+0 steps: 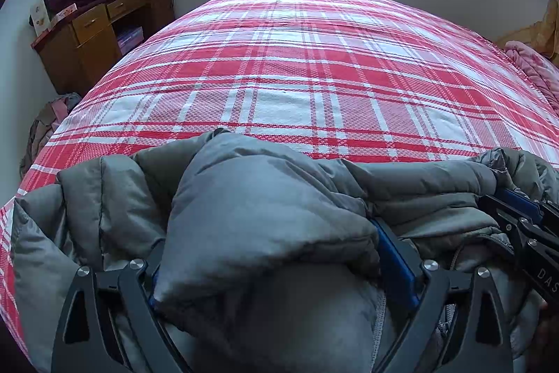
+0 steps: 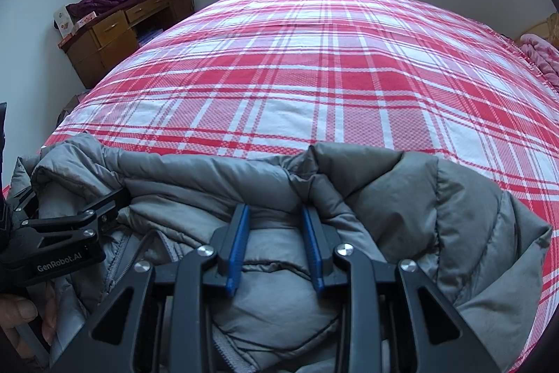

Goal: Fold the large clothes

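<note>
Desk [image 1: 104,23] clutter sits far left by the wall, out of my way. My left claw [image 1: 279,254] is clamped wide on a puffy fold of the grey down jacket [image 1: 265,198], bunched at the near edge of the plaid bed [image 1: 297,76]. My right claw [image 2: 276,243] pinches a narrower ridge, probably to spread the jacket flat.
</note>
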Tool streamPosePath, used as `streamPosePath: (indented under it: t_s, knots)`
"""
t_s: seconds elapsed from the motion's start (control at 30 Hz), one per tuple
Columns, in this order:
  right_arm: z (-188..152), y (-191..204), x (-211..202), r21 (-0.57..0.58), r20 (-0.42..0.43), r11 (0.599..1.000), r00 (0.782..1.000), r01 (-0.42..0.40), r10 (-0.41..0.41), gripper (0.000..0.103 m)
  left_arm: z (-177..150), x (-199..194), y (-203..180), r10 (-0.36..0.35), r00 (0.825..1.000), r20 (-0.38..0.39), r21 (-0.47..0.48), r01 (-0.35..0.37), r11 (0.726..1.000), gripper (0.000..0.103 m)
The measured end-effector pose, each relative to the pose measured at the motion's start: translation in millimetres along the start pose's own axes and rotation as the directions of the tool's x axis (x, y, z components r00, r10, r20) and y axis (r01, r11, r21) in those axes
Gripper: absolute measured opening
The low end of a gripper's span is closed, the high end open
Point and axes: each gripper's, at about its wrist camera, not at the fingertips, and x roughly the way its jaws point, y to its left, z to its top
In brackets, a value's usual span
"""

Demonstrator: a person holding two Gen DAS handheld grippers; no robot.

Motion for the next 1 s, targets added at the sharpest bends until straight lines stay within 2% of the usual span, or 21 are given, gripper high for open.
streamPosePath:
  t_s: [0.23,0.3,0.33,0.37,0.4,0.47,0.53,0.6,0.73,0.83,0.93,1.0]
  knots:
    - [0.7,1.7,0.5,-0.011,-0.004,1.000,1.000,0.012,-0.012,0.033,5.5,0.8,-3.1,0.020,1.000,-0.018,0.015,-0.020,1.000,0.098]
    - [3.2,2.5,-1.8,-0.023,-0.010,1.000,1.000,0.011,-0.011,0.035,11.5,-13.3,1.5,0.021,0.999,-0.032,0.018,-0.020,1.000,0.098]
    - [4.8,3.6,-4.0,-0.035,-0.016,0.999,1.000,0.009,-0.009,0.037,15.4,-32.6,6.2,0.012,1.000,-0.003,0.027,-0.012,1.000,0.098]
    - [5.7,4.3,-12.7,-0.063,-0.019,0.998,1.000,0.014,-0.016,0.046,16.8,-49.8,10.0,0.001,1.000,0.029,0.037,-0.002,0.999,0.098]
    - [5.1,4.5,-21.7,-0.076,-0.010,0.997,1.000,0.029,-0.030,0.065,16.5,-67.9,14.7,-0.008,0.998,0.061,0.052,0.005,0.999,0.098]
    - [-0.6,0.4,-55.5,-0.087,0.052,0.993,0.996,0.080,-0.076,0.086,7.6,-101.0,27.3,0.009,0.995,0.101,0.086,-0.018,0.996,0.098]
    - [-13.5,-8.7,-86.3,-0.065,0.090,0.996,0.994,0.064,-0.058,0.087,-14.4,-125.5,42.7,0.036,0.995,0.091,0.103,-0.045,0.994,0.098]
    - [-33.6,-21.0,-106.9,-0.016,0.058,1.000,0.998,0.027,-0.026,0.087,-52.4,-146.8,63.6,0.043,0.998,0.054,0.098,-0.048,0.994,0.098]
    - [-110.0,-44.7,-146.3,0.071,-0.034,0.997,0.999,0.015,-0.013,0.087,-133.2,-180.0,93.1,0.061,0.998,0.015,0.095,-0.063,0.994,0.098]
    - [-168.8,-56.7,-181.8,0.106,-0.039,0.994,0.999,0.035,-0.031,0.087,-194.2,-203.8,108.2,0.089,0.996,-0.001,0.092,-0.089,0.992,0.098]
    - [-213.0,-69.9,-211.6,0.173,-0.044,0.982,0.997,0.070,-0.063,0.087,-230.4,-216.6,111.7,0.087,0.996,-0.025,0.091,-0.084,0.992,0.098]
    - [-243.0,-75.3,-230.3,0.219,-0.051,0.974,0.997,0.061,-0.051,0.087,-254.8,-228.4,116.2,0.060,0.998,-0.035,0.072,-0.057,0.996,0.098]
